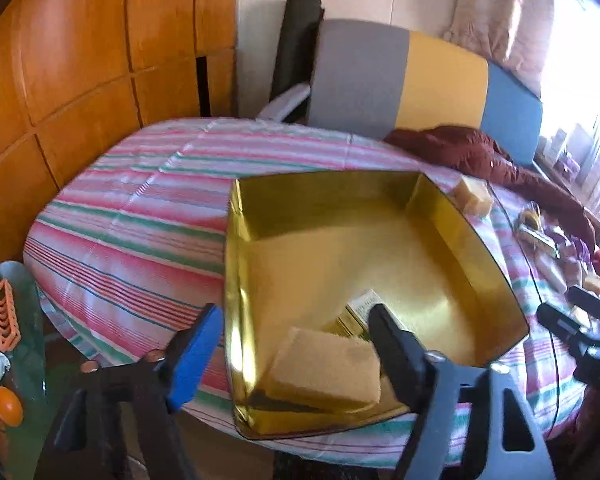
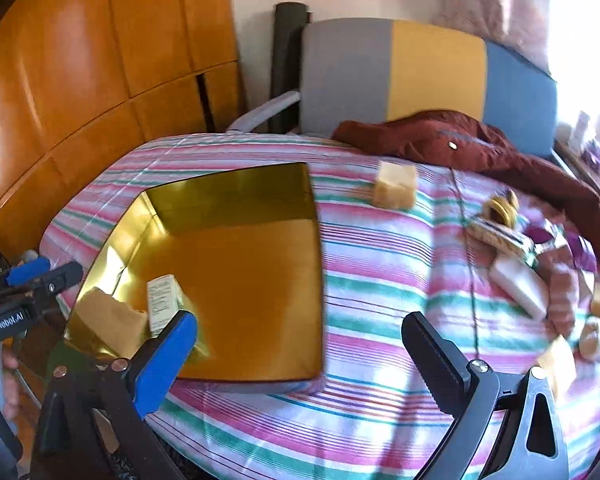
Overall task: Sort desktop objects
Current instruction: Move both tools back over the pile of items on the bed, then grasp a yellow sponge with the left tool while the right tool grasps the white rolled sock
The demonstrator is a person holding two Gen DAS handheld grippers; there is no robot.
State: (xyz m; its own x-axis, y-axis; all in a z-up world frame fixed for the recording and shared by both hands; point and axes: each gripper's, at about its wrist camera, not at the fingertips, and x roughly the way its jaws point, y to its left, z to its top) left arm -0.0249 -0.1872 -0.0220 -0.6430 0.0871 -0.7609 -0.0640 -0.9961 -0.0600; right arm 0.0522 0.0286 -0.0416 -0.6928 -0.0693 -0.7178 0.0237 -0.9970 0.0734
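Observation:
A gold tray (image 1: pixel 440 216) (image 2: pixel 228 196) lies on the striped tablecloth. In its near corner lie a tan sponge (image 1: pixel 326 368) (image 2: pixel 108 320) and a small printed carton (image 1: pixel 364 304) (image 2: pixel 164 300). My left gripper (image 1: pixel 296 320) is open and empty, its fingers straddling the tray's near left corner above the sponge. My right gripper (image 2: pixel 300 328) is open and empty, over the tray's near right edge; it also shows in the left wrist view (image 1: pixel 572 308). Another sponge (image 2: pixel 394 186) (image 1: pixel 474 196) lies beyond the tray. A heap of loose objects (image 2: pixel 540 272) lies at the right.
A dark red jacket (image 2: pixel 480 148) lies across the table's far right. A grey, yellow and blue chair back (image 2: pixel 420 76) stands behind the table. Wooden cabinets (image 2: pixel 80 60) line the left. An orange rack (image 1: pixel 8 312) and clutter sit low left, off the table.

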